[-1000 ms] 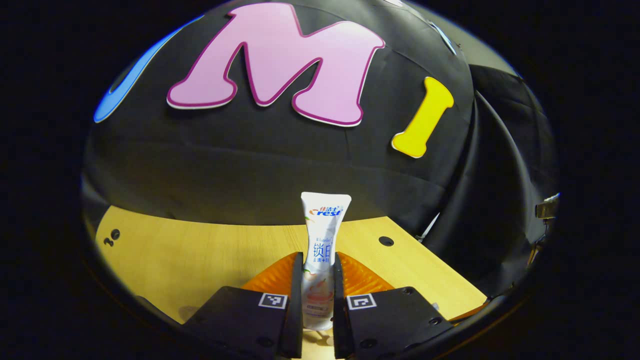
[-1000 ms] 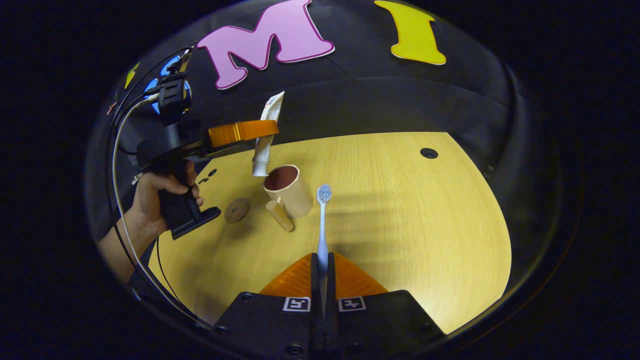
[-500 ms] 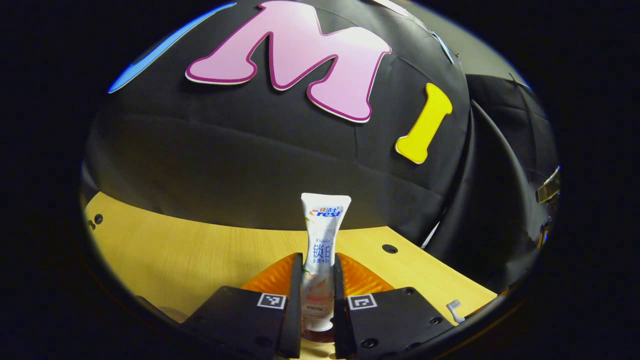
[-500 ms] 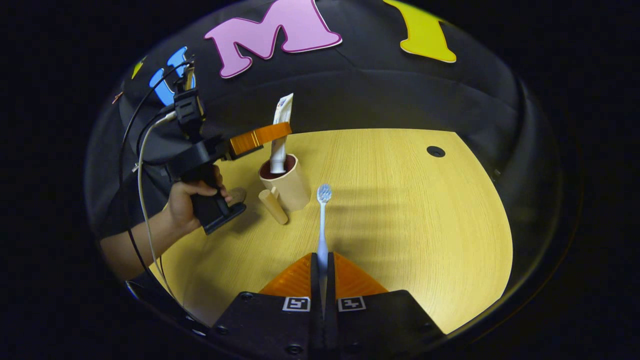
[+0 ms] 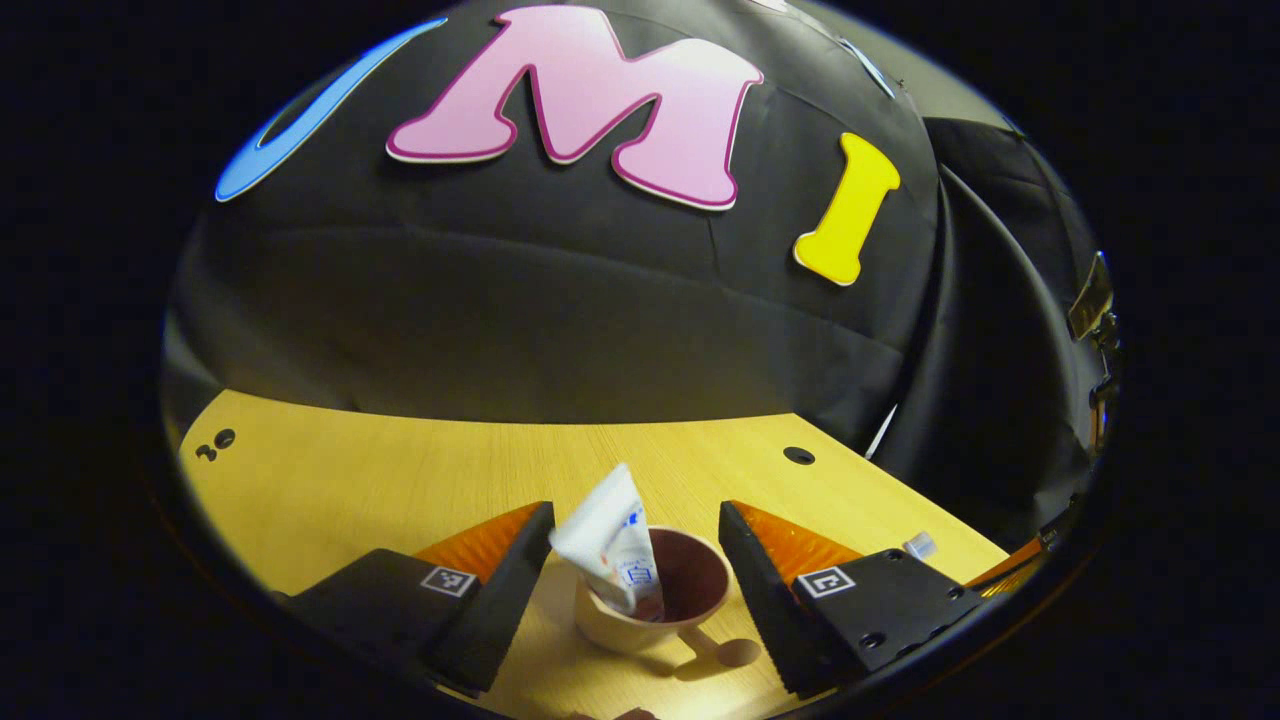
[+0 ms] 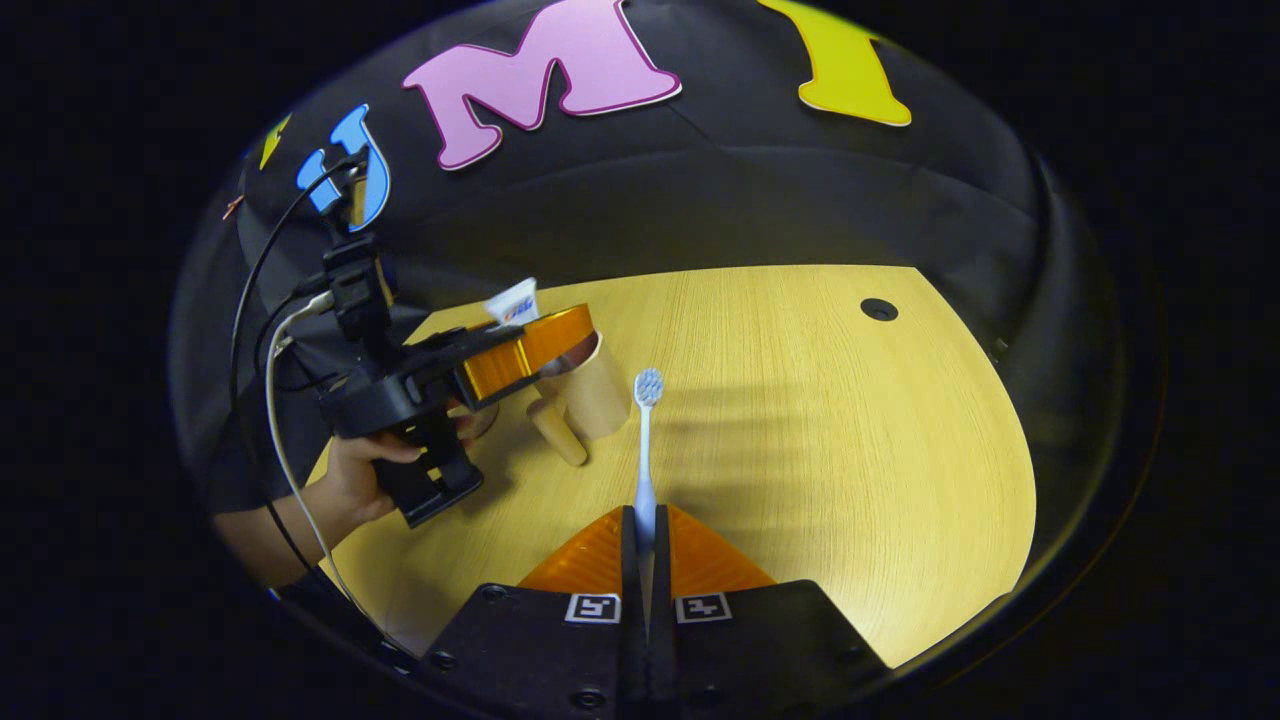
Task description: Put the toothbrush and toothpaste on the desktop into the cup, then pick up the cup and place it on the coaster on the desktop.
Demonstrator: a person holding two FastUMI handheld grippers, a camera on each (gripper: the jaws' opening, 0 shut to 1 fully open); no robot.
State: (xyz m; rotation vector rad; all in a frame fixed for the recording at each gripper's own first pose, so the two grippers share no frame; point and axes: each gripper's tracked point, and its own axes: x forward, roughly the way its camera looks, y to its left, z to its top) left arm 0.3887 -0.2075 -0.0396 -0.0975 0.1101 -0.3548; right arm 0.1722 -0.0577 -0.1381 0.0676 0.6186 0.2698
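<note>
In the left gripper view the white toothpaste tube (image 5: 612,540) leans inside the beige cup (image 5: 650,605), whose handle (image 5: 722,652) points toward me. My left gripper (image 5: 634,575) stands open around the cup, its orange fingers apart on either side and off the tube. In the right gripper view my right gripper (image 6: 646,535) is shut on the blue-and-white toothbrush (image 6: 645,440), bristle head pointing away. That view also has the cup (image 6: 598,395) left of the brush, the tube's end (image 6: 512,301) above it, and the left gripper (image 6: 520,350) in a hand.
The wooden desktop (image 6: 820,420) has a round hole (image 6: 879,309) at the far right. A small brown coaster (image 6: 484,420) lies partly hidden behind the hand (image 6: 365,470) left of the cup. Cables hang from the left gripper.
The left gripper lowered the toothpaste into the cup and opened, letting it go; the tube now leans in the cup. The right gripper kept its hold on the toothbrush and hardly moved.
</note>
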